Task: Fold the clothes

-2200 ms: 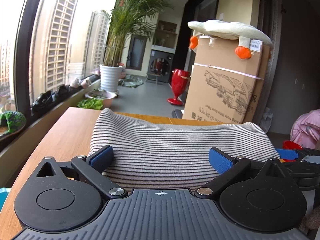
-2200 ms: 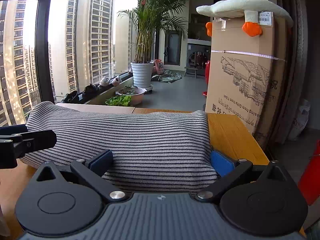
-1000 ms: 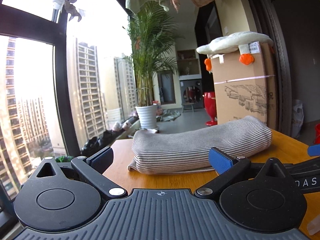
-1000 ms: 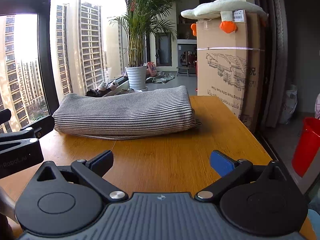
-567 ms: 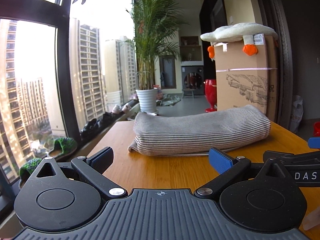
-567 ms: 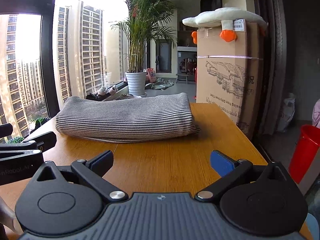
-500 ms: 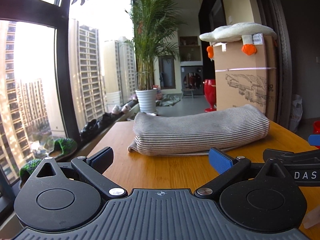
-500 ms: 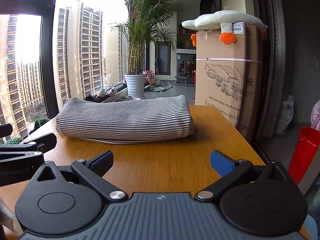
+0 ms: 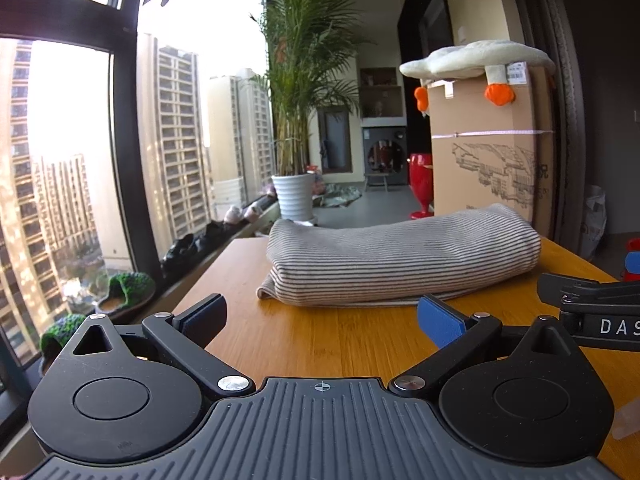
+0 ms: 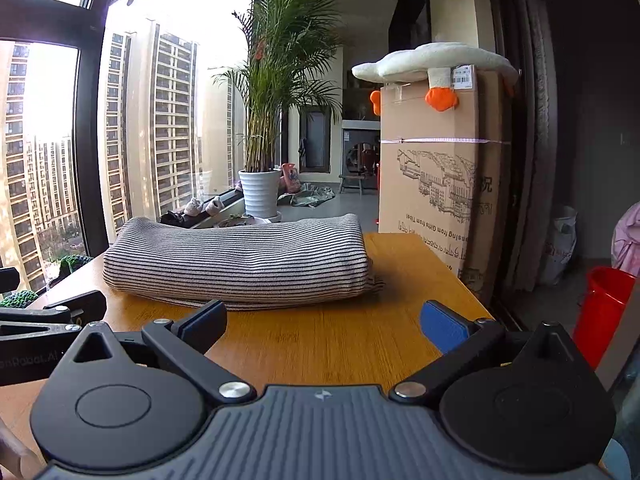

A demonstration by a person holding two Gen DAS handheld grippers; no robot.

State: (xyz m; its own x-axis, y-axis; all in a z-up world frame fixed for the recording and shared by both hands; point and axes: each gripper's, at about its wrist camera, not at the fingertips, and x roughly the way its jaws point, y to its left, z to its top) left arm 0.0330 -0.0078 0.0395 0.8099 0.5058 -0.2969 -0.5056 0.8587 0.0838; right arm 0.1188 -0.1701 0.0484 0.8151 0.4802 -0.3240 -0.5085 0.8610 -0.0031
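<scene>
A grey striped garment (image 9: pixel 400 258) lies folded in a thick bundle on the far half of the wooden table (image 9: pixel 320 340); it also shows in the right wrist view (image 10: pixel 240 266). My left gripper (image 9: pixel 322 318) is open and empty, held back from the bundle over the bare near tabletop. My right gripper (image 10: pixel 324 320) is open and empty too, level with the left one, a short way in front of the bundle. The right gripper's body (image 9: pixel 596 312) shows at the right edge of the left wrist view. The left gripper's body (image 10: pixel 44 320) shows at the left edge of the right wrist view.
A tall cardboard box (image 10: pixel 440 208) with a plush duck (image 10: pixel 432 62) on top stands beyond the table's far right corner. A potted palm (image 9: pixel 294 196) stands by the window (image 9: pixel 72 160) on the left. A red bucket (image 10: pixel 602 300) is on the floor to the right.
Both grippers have let go of the garment and drawn back toward me. The folded bundle now lies free on the table, farther from both.
</scene>
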